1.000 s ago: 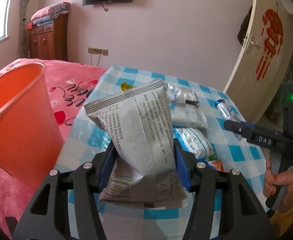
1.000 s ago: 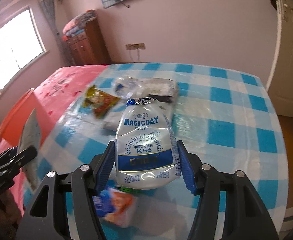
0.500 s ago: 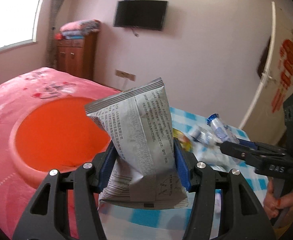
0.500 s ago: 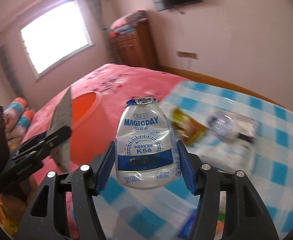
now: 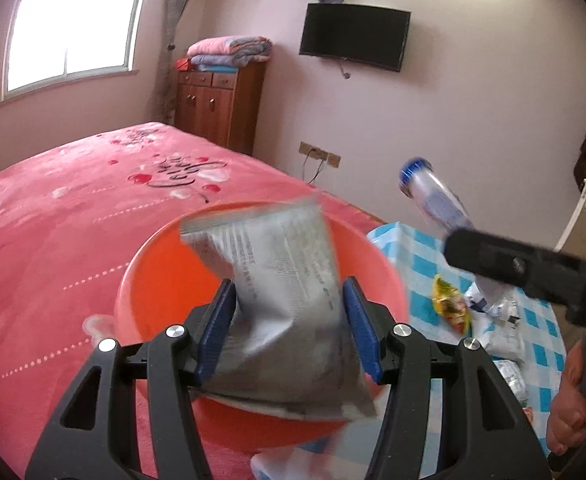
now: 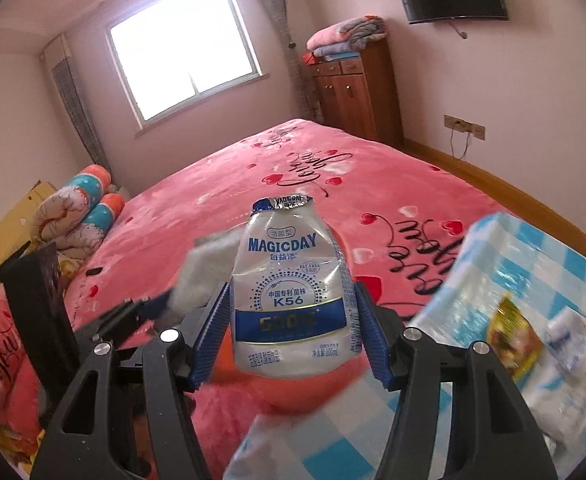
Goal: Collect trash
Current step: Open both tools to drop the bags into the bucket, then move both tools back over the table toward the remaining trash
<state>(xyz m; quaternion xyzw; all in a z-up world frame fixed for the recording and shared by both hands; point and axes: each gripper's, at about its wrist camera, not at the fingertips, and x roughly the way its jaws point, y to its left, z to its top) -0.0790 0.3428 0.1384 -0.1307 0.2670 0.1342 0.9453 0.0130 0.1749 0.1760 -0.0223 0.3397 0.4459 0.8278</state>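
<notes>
My left gripper (image 5: 289,320) is shut on a grey snack bag (image 5: 281,300) and holds it over the open orange bin (image 5: 165,280), which stands by the pink bed. My right gripper (image 6: 291,324) is shut on a clear MAGICDAY drink bottle (image 6: 291,300) with a blue band. The bottle also shows in the left wrist view (image 5: 433,196), to the right of the bin and above the table edge. The left gripper and its bag (image 6: 209,272) show blurred at the left of the right wrist view.
A blue checked table (image 5: 421,264) at the right holds more wrappers: a yellow packet (image 5: 449,308) and clear plastic packs (image 5: 501,320). The pink bed (image 6: 333,184) fills the left and middle. A wooden cabinet (image 5: 217,104) stands against the far wall.
Both grippers have swung left from the table toward the bed. The grey bag is now above the bin's mouth, and the bottle has come close to the bin's right side.
</notes>
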